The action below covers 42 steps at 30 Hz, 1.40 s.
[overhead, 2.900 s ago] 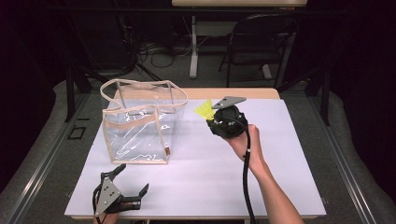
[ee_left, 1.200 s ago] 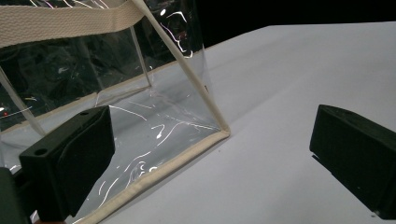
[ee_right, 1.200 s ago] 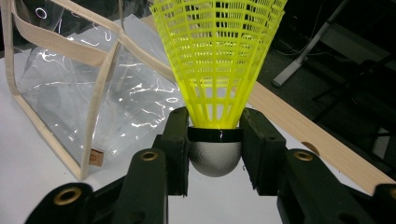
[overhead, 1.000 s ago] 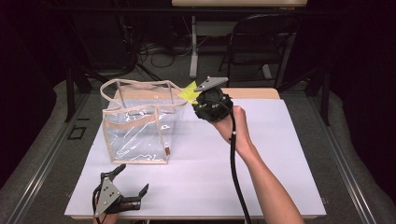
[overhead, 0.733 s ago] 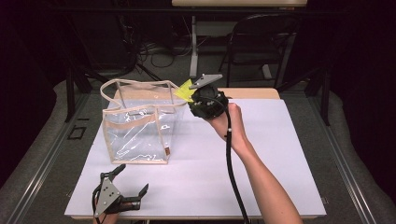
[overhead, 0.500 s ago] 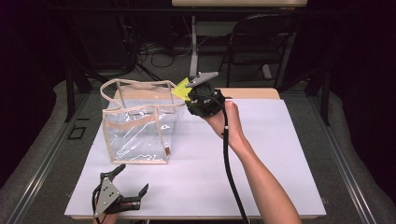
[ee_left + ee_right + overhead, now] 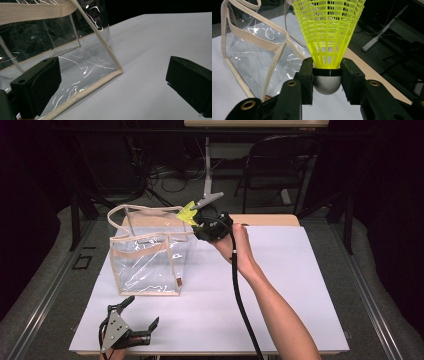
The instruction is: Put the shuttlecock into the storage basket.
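Observation:
A yellow plastic shuttlecock [image 7: 328, 32] with a white rounded base is clamped between the jaws of my right gripper [image 7: 327, 82]. In the high view the right gripper [image 7: 200, 222] holds the shuttlecock [image 7: 186, 213] in the air at the right rim of a clear plastic tote bag [image 7: 150, 252] with beige trim and handles. The bag [image 7: 254, 47] stands upright on the white table sheet, with its top agape. My left gripper [image 7: 137, 317] rests near the table's front left edge, open, with nothing between its jaws. The bag's lower corner [image 7: 110, 67] lies just beyond them.
The white sheet [image 7: 280, 285] covers most of the wooden table; a strip of bare wood [image 7: 270, 220] shows at the far edge. Beyond the table stand a folding chair [image 7: 277, 165], a desk leg and cables on the dark floor.
My right hand has carried the shuttlecock leftward and slightly up, from over the table's middle back to the bag's right rim. The left gripper has stayed put.

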### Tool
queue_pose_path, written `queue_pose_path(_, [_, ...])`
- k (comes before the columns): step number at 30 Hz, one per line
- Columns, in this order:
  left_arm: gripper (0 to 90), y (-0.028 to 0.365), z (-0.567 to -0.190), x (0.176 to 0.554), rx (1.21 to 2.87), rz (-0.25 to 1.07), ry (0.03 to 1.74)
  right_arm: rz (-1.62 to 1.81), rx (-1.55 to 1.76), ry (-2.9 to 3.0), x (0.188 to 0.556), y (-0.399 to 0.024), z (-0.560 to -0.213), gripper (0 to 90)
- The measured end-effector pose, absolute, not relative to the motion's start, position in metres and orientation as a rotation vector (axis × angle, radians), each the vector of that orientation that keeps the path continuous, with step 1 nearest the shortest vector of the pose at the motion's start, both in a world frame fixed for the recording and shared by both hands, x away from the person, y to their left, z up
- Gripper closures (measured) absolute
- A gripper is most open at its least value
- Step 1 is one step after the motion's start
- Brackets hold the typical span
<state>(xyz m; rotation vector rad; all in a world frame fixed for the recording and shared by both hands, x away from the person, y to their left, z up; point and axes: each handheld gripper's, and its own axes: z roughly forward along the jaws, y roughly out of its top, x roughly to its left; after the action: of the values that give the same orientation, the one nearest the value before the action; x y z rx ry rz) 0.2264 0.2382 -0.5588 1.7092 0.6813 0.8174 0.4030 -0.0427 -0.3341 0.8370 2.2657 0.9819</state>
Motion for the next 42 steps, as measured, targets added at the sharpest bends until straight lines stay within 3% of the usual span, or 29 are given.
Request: queue_pose_path(42, [0.1, 0.239, -0.559, 0.225, 1.714, 0.818, 0.675, 0.953, 0.813, 2.314, 0.43, -0.009, -0.342, 64.3])
